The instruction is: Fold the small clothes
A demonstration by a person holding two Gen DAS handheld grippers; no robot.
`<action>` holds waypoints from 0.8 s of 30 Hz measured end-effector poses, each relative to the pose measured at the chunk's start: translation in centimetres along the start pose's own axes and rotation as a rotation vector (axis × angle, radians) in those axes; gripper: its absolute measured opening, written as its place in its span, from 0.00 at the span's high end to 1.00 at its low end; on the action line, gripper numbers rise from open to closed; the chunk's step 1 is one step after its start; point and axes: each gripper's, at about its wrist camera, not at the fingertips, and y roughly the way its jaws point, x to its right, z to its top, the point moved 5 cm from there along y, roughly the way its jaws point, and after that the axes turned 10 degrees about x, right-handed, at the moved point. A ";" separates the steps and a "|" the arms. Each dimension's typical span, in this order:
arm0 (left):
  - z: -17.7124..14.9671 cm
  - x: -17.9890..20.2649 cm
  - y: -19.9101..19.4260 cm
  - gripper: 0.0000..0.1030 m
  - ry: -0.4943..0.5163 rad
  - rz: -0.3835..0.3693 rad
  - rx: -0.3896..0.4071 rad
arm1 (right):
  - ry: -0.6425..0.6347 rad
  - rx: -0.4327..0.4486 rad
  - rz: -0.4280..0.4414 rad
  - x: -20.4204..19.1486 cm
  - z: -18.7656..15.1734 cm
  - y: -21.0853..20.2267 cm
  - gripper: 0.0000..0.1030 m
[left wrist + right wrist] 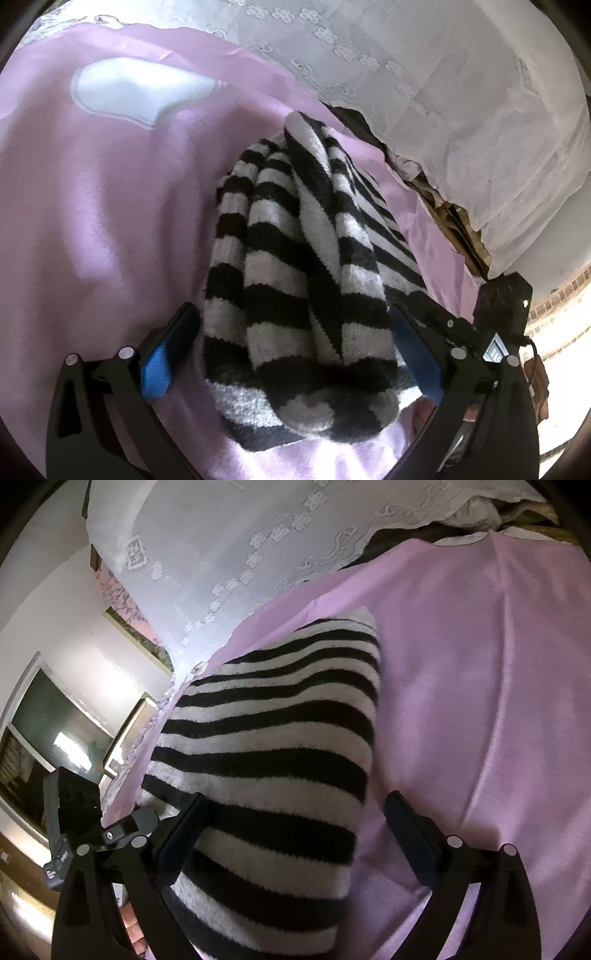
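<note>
While hovering low over the pink cloth [92, 221], holding the left gripper [291, 312] with jaws spread wide, straddling the near end of the striped garment [295, 240] and clamping nothing. Standing likewise with the right gripper [297, 799]: jaws wide apart, gripping nothing, with the black-and-white knit [277, 720] crowding the left-hand finger and leaving a strip of bare pink [480, 701] beside the other.

Lying bunched on the pink cloth, near its far edge. Running close along the garment's far side, that edge, and dropping into a dark gap [443, 229] before meeting the white lace cloth [443, 92]. Offering little room that way. Opening broad and bare on the other side, past a white patch [140, 88] on the pink.

Showing from the left wrist only: rolled, ropy folds piling lengthwise, and a black boxy device [502, 306] sitting just beyond the right-hand finger. Showing from the right wrist only: a smooth striped panel, the lace [221, 535] hanging behind it, a window [48, 716] and a similar black device [74, 801] low at the left.
</note>
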 end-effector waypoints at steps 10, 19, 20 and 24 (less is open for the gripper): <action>1.0 0.9 2.4 0.04 0.074 -0.017 -0.040 | -0.004 -0.052 0.098 -0.8 1.2 2.9 0.13; 0.9 1.5 1.4 0.30 0.122 0.031 0.028 | -0.163 0.035 0.032 -2.9 0.5 1.5 0.32; 1.0 1.5 1.3 0.33 0.128 0.040 0.038 | -0.162 0.035 0.032 -2.9 0.7 1.5 0.32; 1.0 1.7 0.8 0.39 0.155 0.060 0.067 | -0.161 0.040 0.028 -2.8 0.8 1.5 0.32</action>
